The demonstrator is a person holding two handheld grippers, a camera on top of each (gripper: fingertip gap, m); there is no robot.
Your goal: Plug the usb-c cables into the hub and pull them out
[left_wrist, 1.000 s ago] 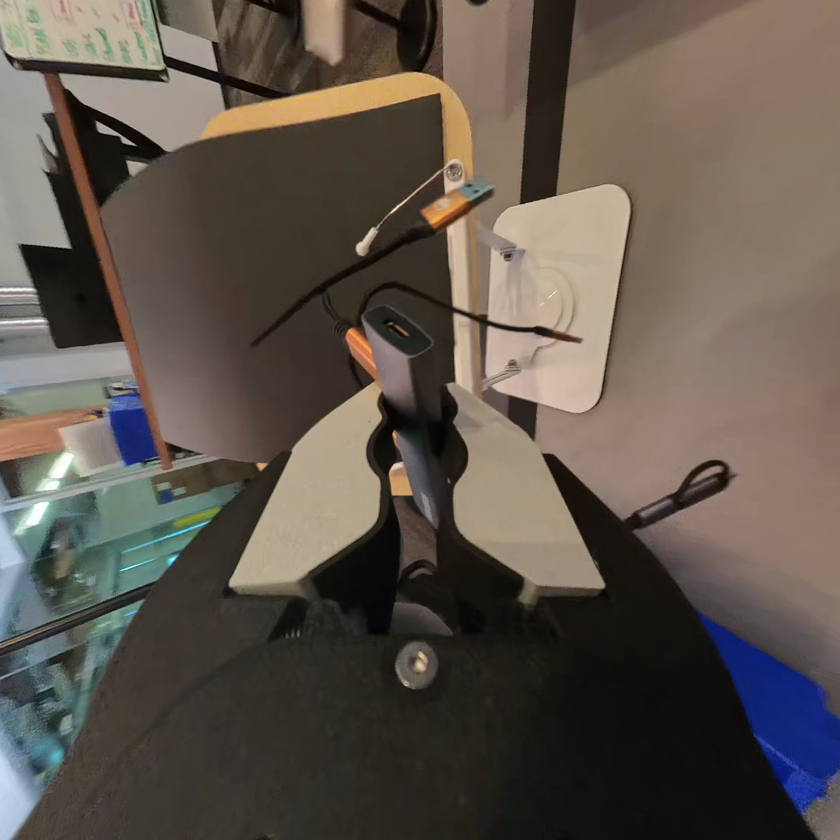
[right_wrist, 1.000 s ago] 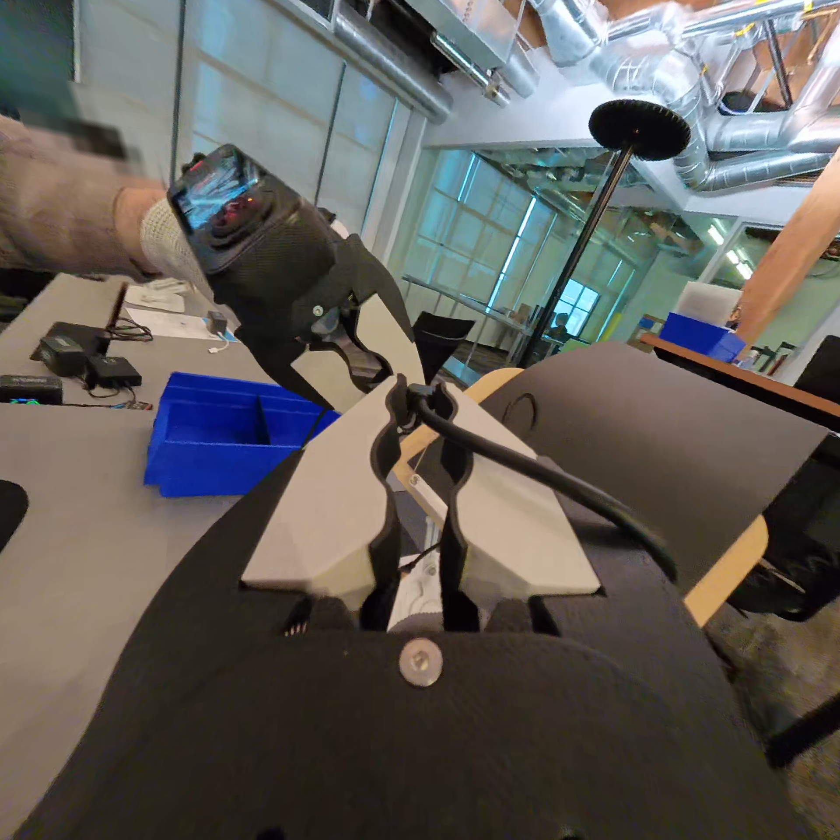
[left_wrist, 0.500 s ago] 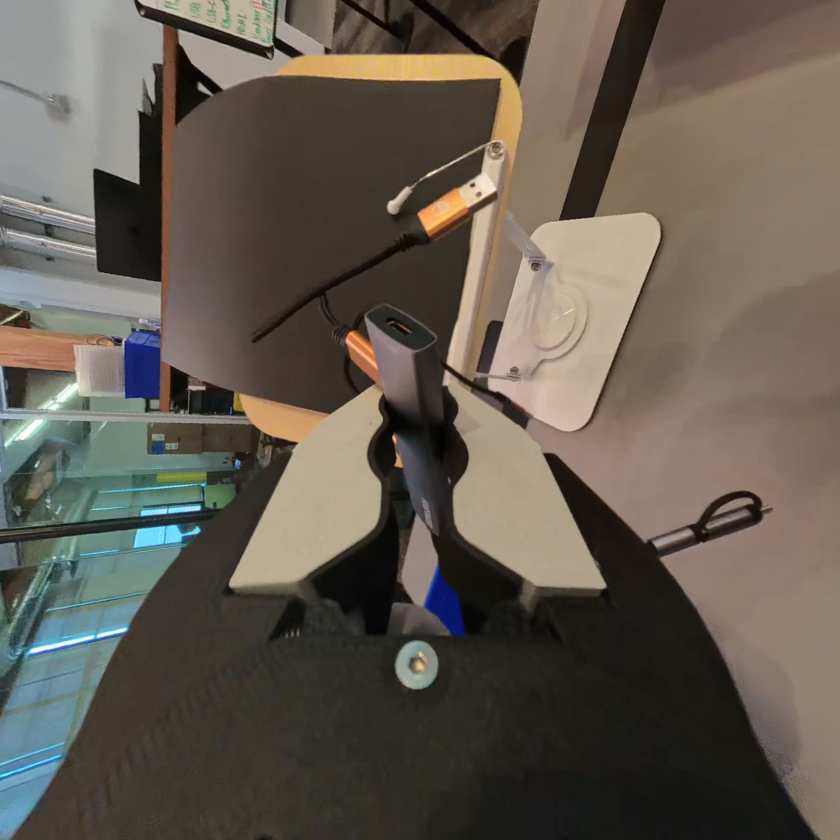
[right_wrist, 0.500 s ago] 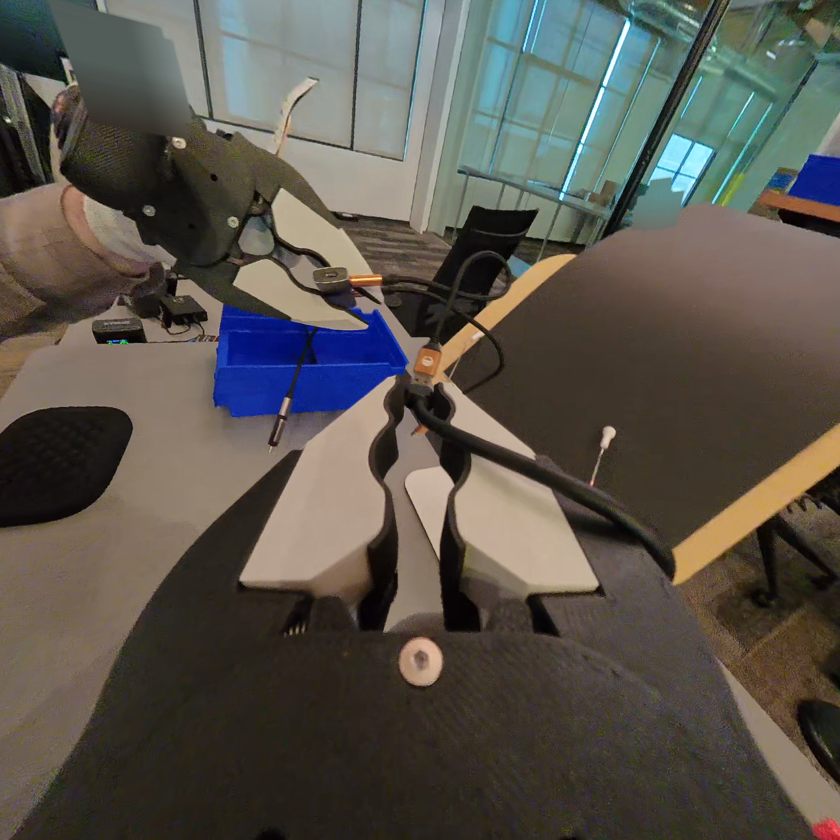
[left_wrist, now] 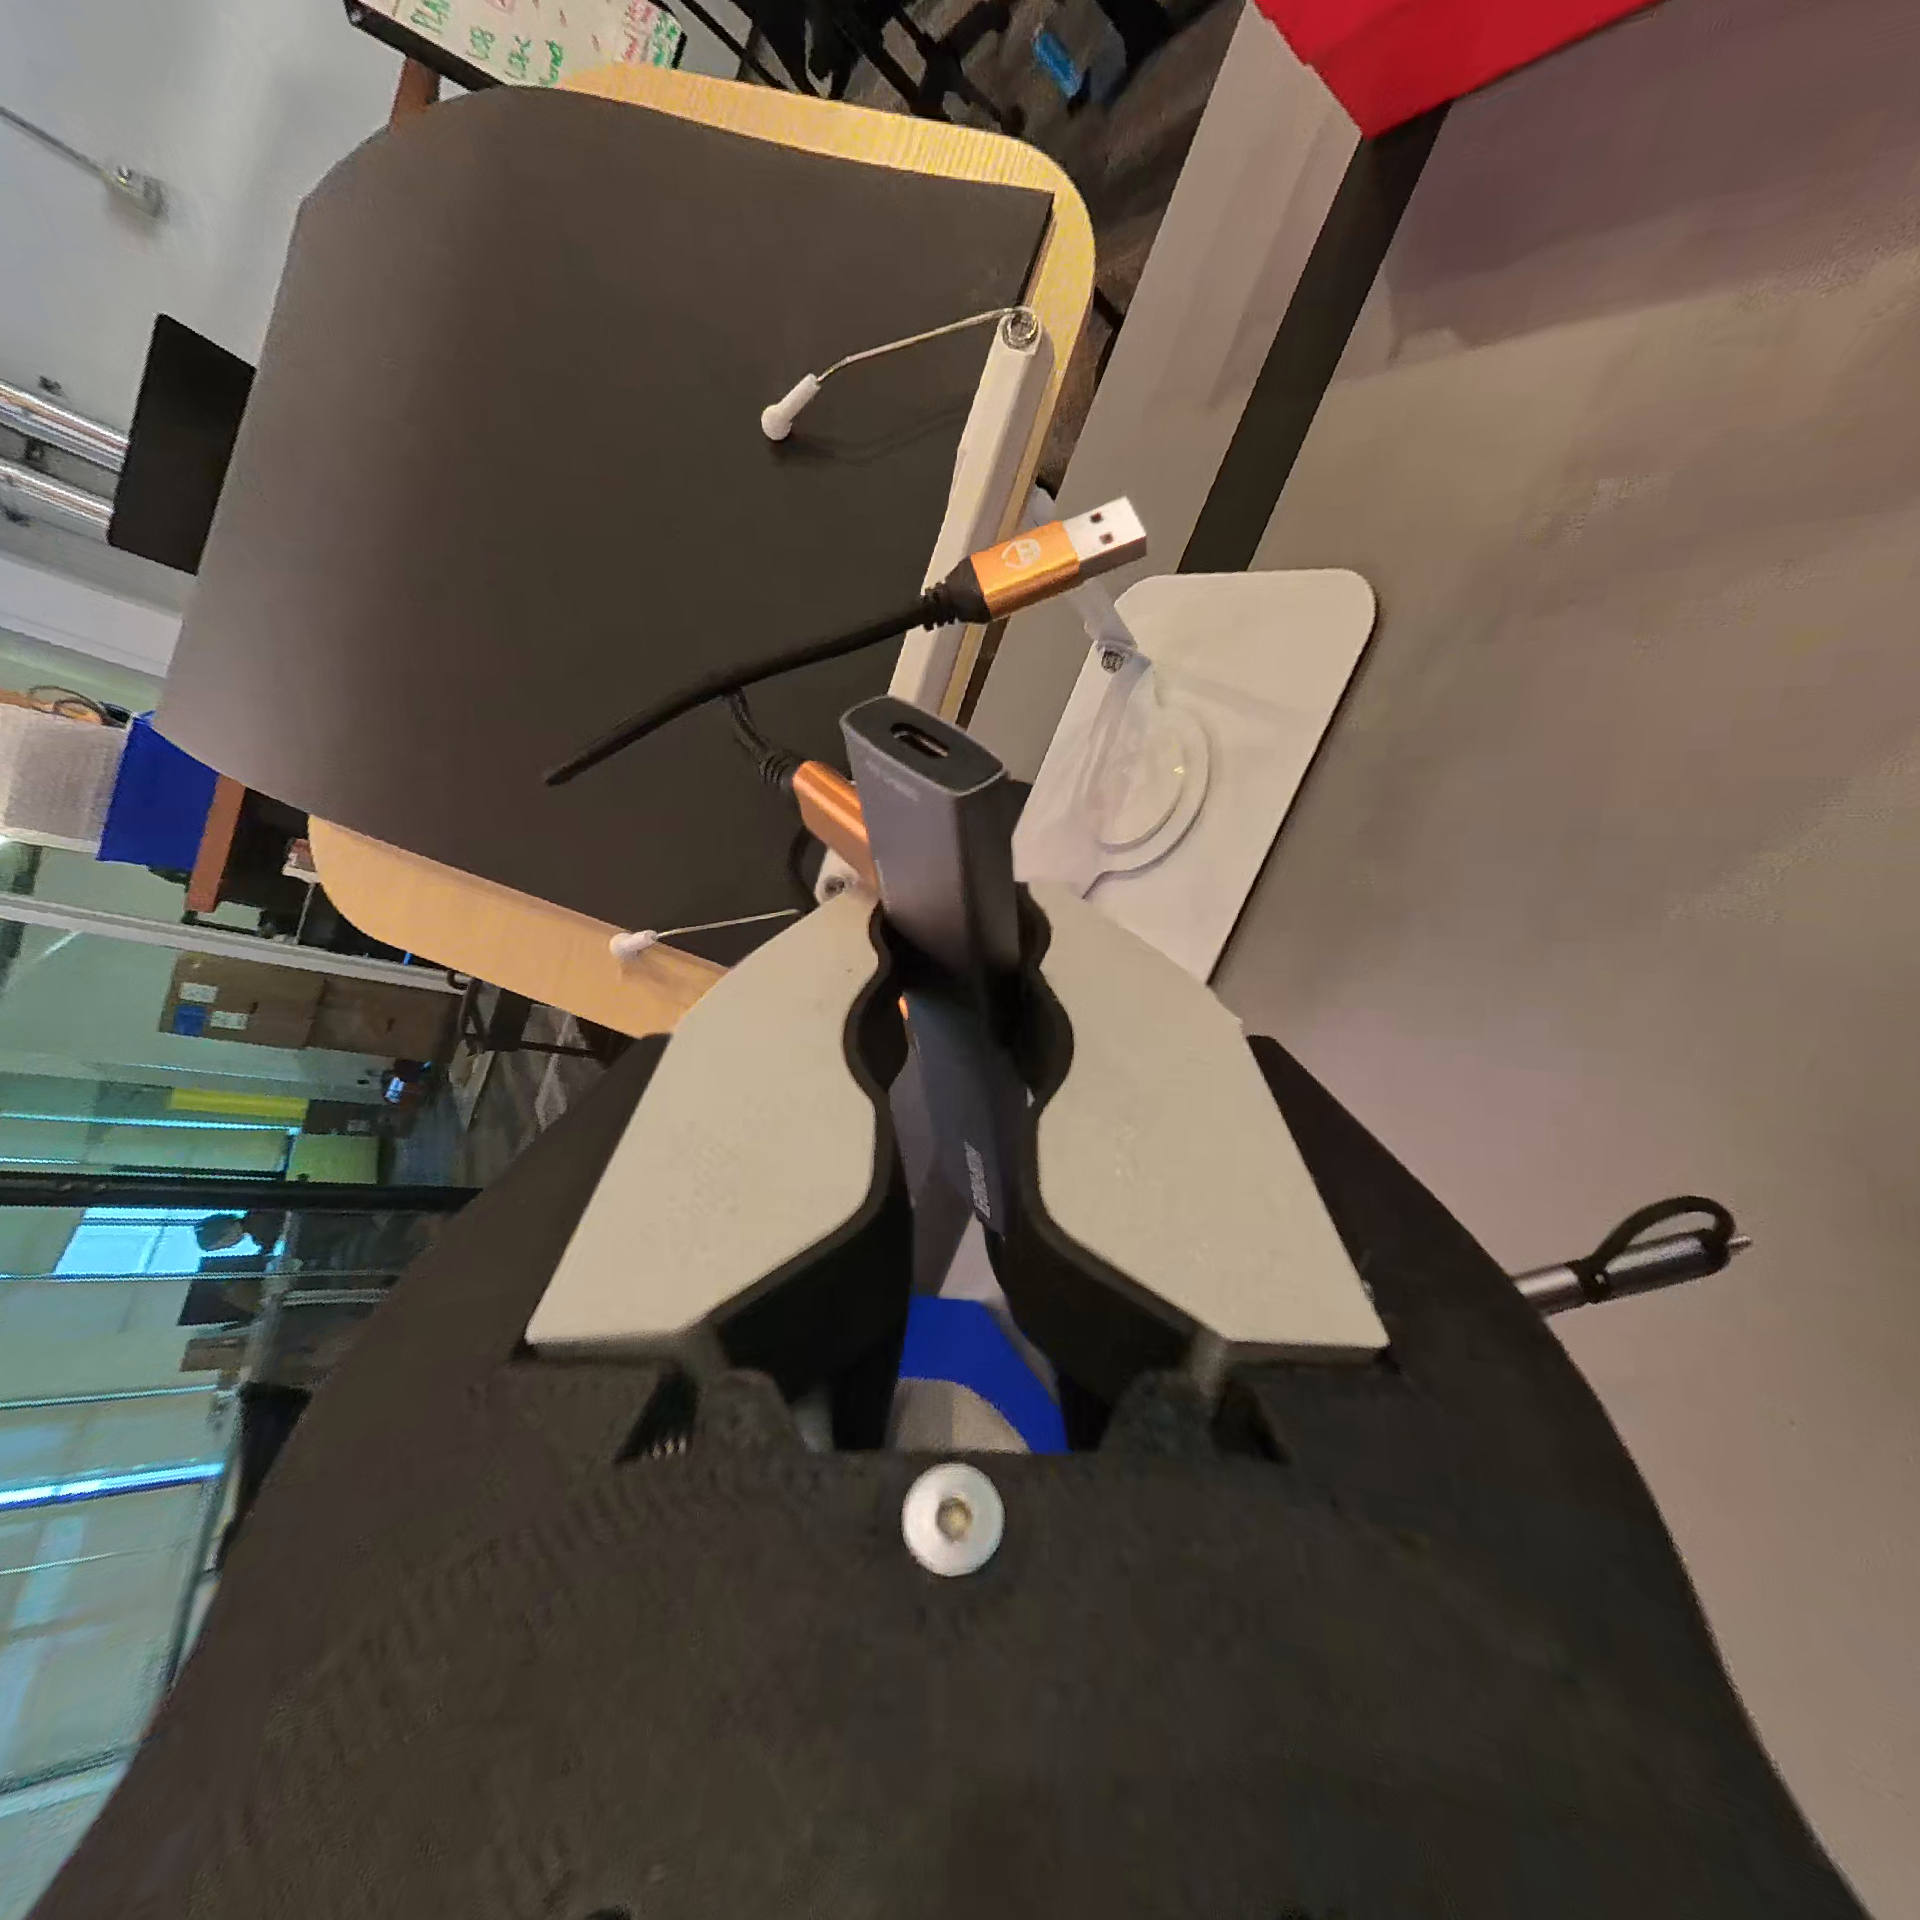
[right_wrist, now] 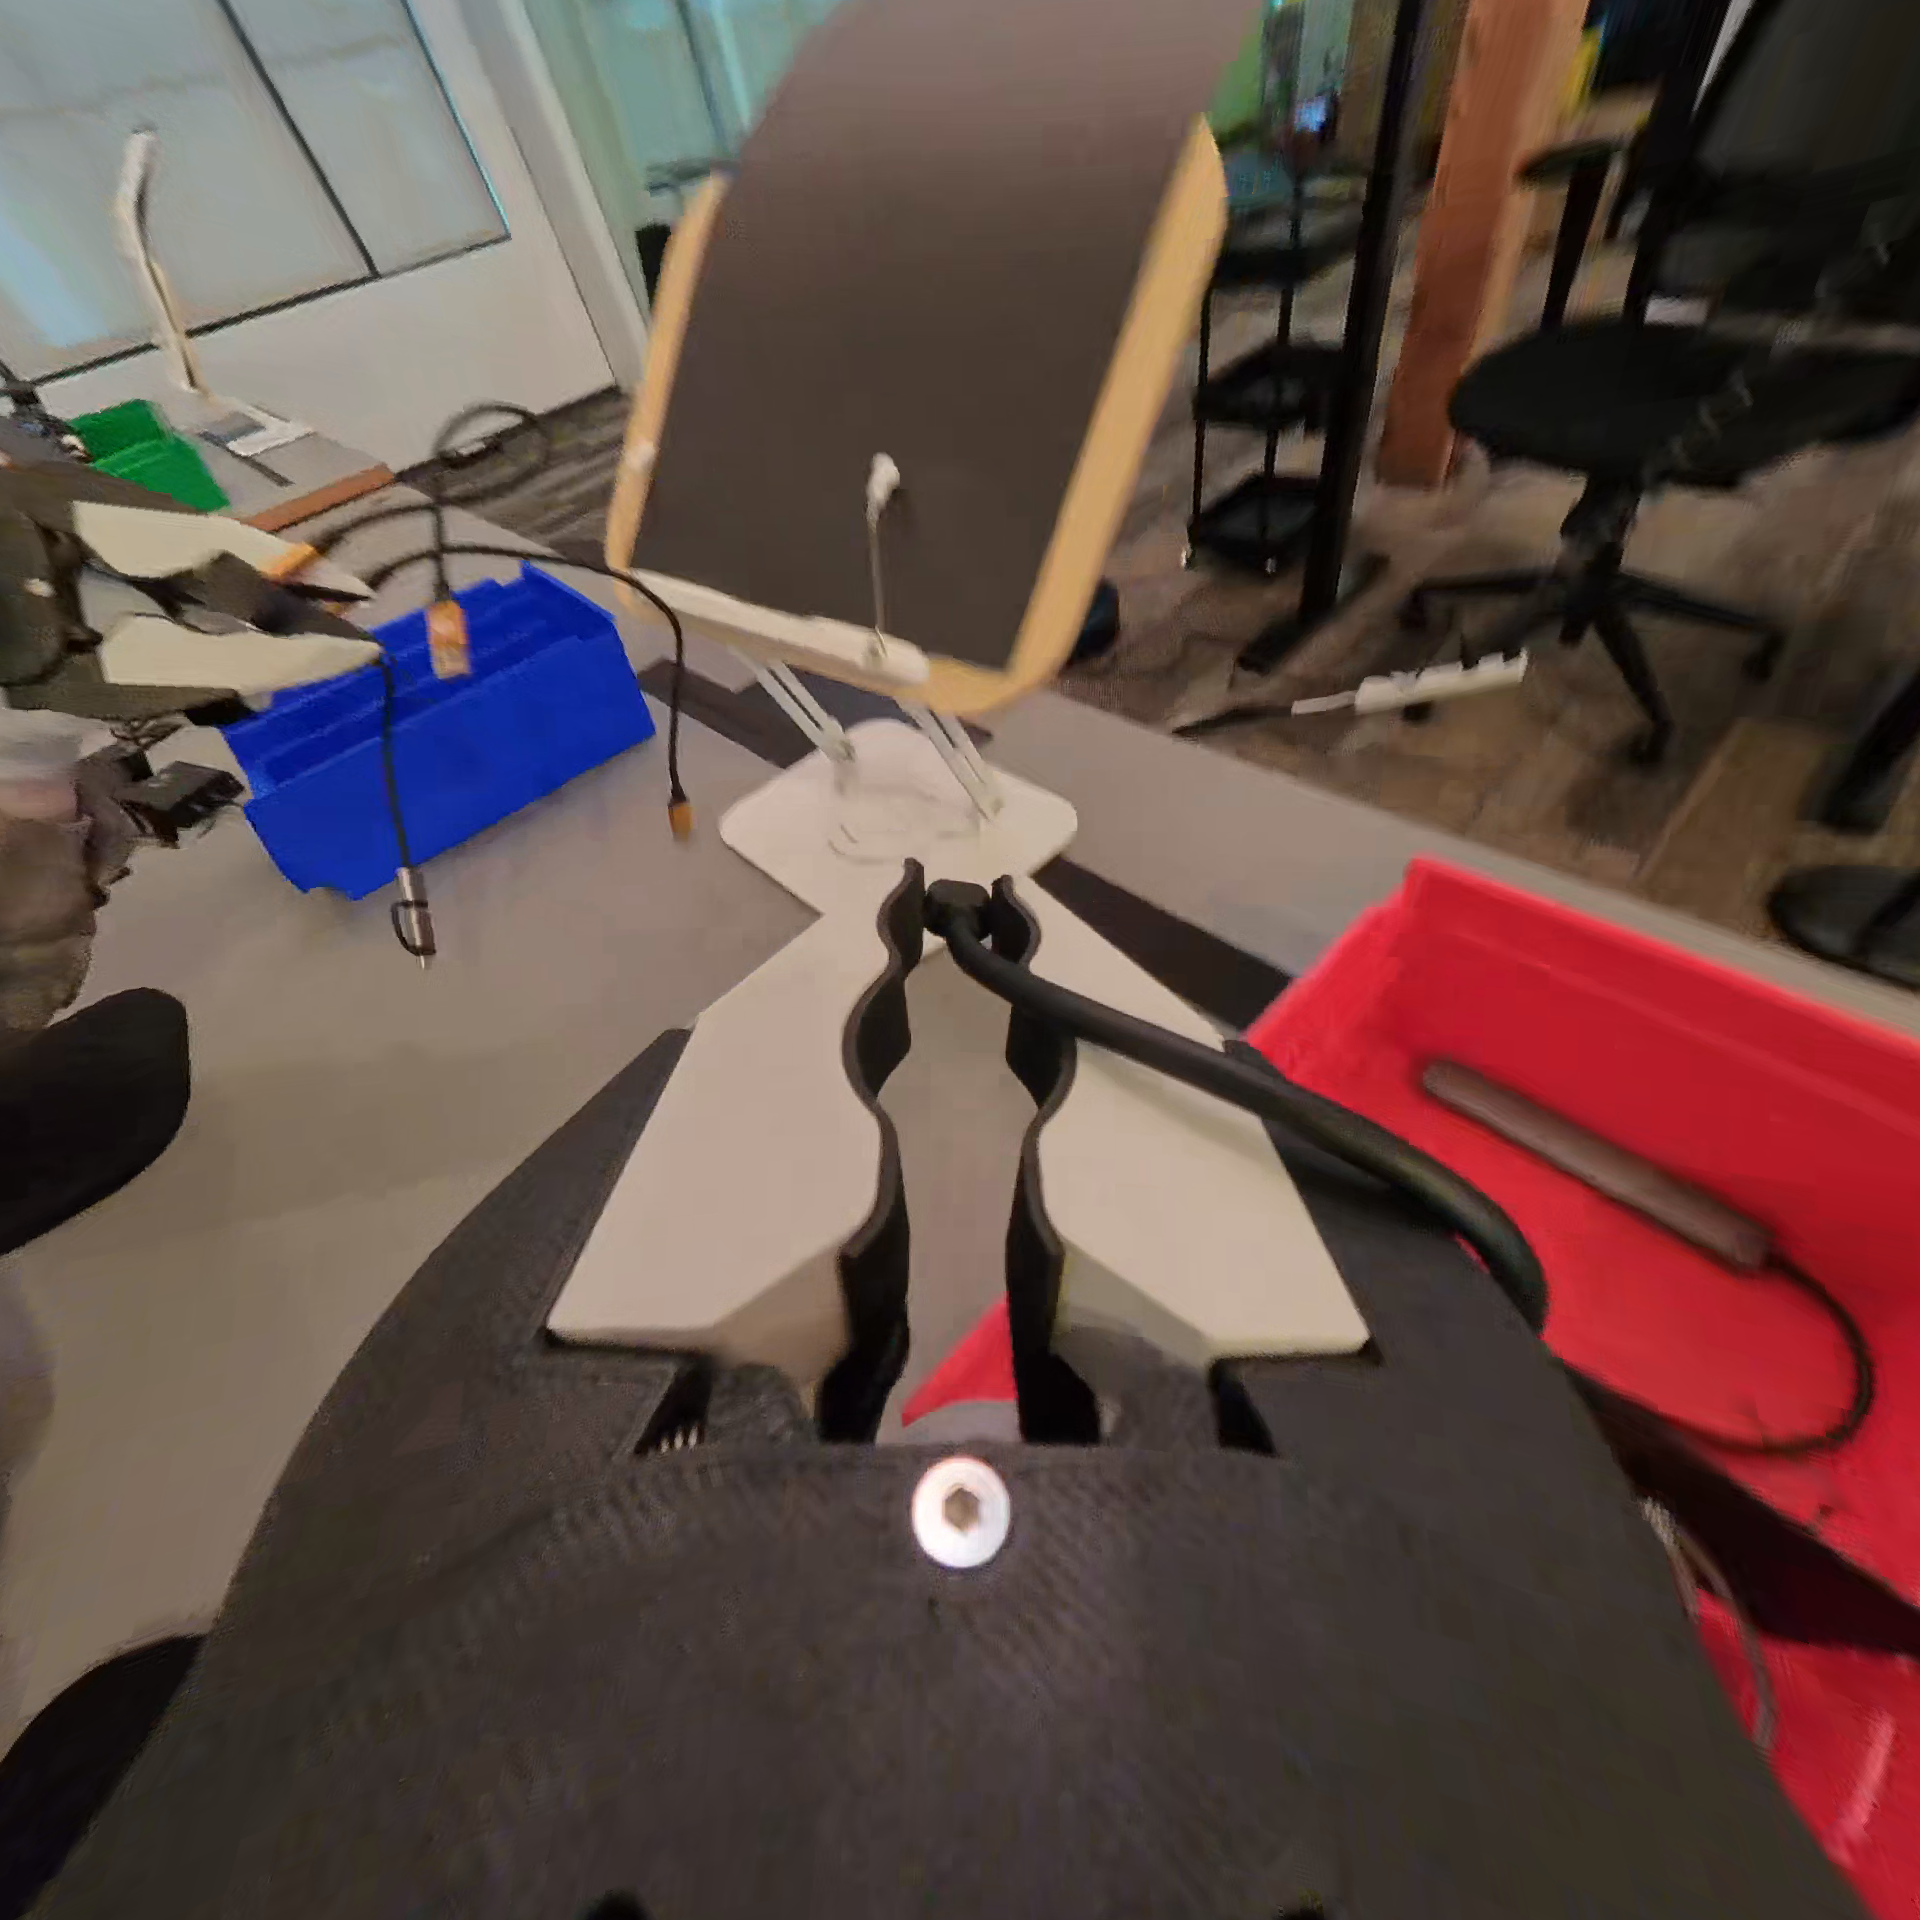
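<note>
In the left wrist view, our left gripper [left_wrist: 961, 956] is squeezed shut on the hub [left_wrist: 940, 831]. We hold it low on its body, so its top port sticks up past the tips and stays free – we think that makes plugging easy. An orange plug [left_wrist: 831, 821] already sits in the hub's side. Another orange plug [left_wrist: 1049, 556] floats just above, on its black cord, touching nothing. Behind it stands a dark board [left_wrist: 613, 468] on a white base [left_wrist: 1278, 748]. A small grey adapter [left_wrist: 1621, 1262] lies alone on the table [left_wrist: 1662, 831].

In the right wrist view, our right gripper [right_wrist: 958, 894] is pinched shut on a black cable [right_wrist: 1195, 1070], right at its end. The plug tip is hidden between the tips, so we cannot tell its kind. The cable runs back into the red bin [right_wrist: 1558, 977], where a dark stick-shaped thing [right_wrist: 1579, 1164] lies too. Far left, the left gripper [right_wrist: 353, 623] holds up the hub, with cords hanging down from it. The blue bin [right_wrist: 468, 727] behind them shows nothing inside from here. The cable end is well apart from the hub – so it is not plugged in yet.
</note>
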